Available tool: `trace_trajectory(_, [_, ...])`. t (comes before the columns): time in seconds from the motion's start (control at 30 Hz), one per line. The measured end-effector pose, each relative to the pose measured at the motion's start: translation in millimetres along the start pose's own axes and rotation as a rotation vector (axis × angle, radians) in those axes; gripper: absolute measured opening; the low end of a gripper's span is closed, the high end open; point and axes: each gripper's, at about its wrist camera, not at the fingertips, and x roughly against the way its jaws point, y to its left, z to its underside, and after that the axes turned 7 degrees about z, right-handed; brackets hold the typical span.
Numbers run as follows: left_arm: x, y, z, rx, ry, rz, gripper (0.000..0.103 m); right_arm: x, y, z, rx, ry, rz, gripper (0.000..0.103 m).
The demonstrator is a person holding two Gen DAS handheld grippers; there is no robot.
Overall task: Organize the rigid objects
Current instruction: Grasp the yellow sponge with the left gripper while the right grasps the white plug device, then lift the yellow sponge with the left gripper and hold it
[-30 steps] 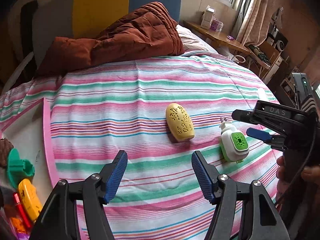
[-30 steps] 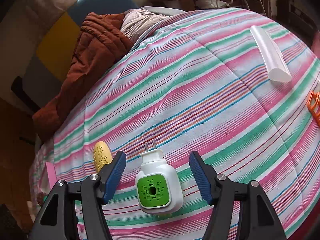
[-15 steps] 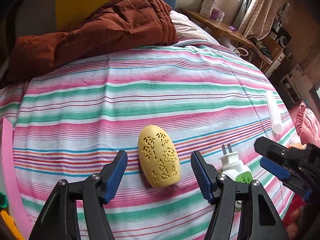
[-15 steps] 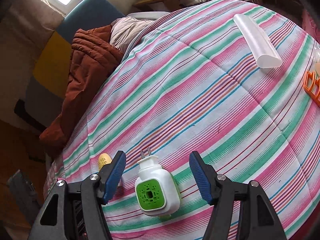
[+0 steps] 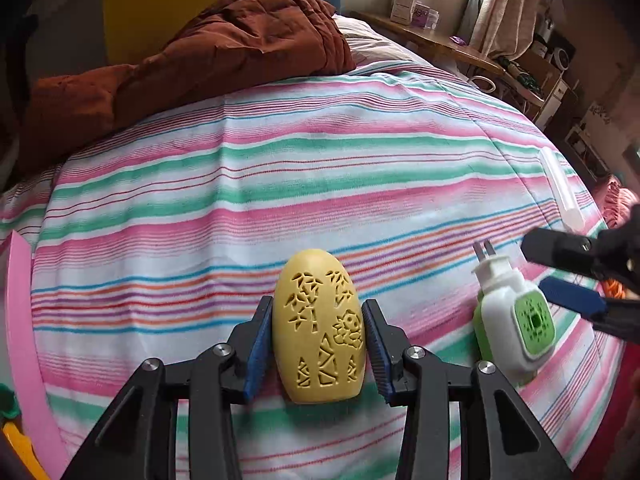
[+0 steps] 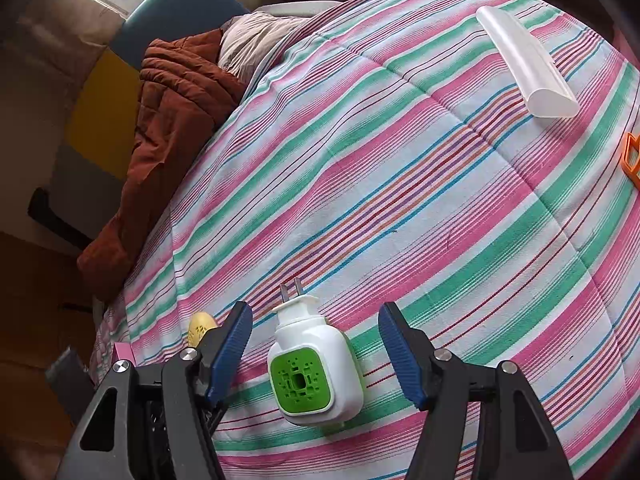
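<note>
A yellow oval case with cut-out patterns (image 5: 319,328) lies on the striped bedspread (image 5: 280,184). My left gripper (image 5: 318,344) has closed on its two sides and the blue pads touch it. A white and green plug-in device (image 6: 314,364) lies to its right, prongs pointing away. My right gripper (image 6: 316,354) is open with the device between its fingers, not touching. The device also shows in the left wrist view (image 5: 512,320), with the right gripper (image 5: 568,276) beside it. The yellow case (image 6: 200,326) peeks out left of the right gripper.
A brown quilt (image 5: 192,64) is bunched at the head of the bed. A white tube-shaped case (image 6: 524,64) lies at the far right, and an orange object (image 6: 632,160) at the right edge. A pink edge (image 5: 24,340) shows at the left.
My left gripper moved forward over the yellow case and closed from wide open onto its sides. My right gripper stayed open around the plug-in device and shifted only slightly.
</note>
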Motion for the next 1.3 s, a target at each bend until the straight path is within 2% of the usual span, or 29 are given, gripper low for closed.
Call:
trace_trajectory(0.23, [40,-4,64,-0.032,-0.042,0.006,0.043,-13,20,9,0.123,0.044,0.047,0.066])
trace_trajectory(0.5, [72,6,115,-0.009,-0.106,0.025,0.043,-33,44,25,0.311,0.082,0.197,0.066])
trace_trajectory(0.7, [72,6,123,-0.027,-0.137,0.022,0.043,-43,59,44,0.498,0.050,0.310,0.070])
trace_trajectory(0.73, [72,6,124,-0.029,-0.140,0.023,0.043,-43,58,45,0.494,0.045,0.305,0.071])
trace_trajectory(0.8, [72,8,123,-0.022,-0.141,0.034,0.043,-43,53,44,0.468,0.047,0.260,0.080])
trace_trajectory(0.87, [71,8,123,-0.024,-0.144,0.037,0.043,-43,50,43,0.459,0.045,0.242,0.081])
trace_trajectory(0.93, [71,6,125,-0.041,-0.149,0.029,0.043,-43,54,47,0.501,0.037,0.286,0.073])
trace_trajectory(1.0, [71,6,125,-0.049,-0.144,0.026,0.043,-41,56,50,0.531,0.005,0.333,0.053])
trace_trajectory(1.1, [69,8,119,-0.029,-0.132,0.038,0.042,-38,54,48,0.521,-0.009,0.329,0.053])
trace_trajectory(1.2, [72,8,119,-0.016,-0.123,0.030,0.042,-41,58,53,0.569,-0.033,0.361,0.053])
trace_trajectory(1.3, [79,9,120,0.013,-0.112,0.042,0.042,-40,52,49,0.521,-0.025,0.326,0.056])
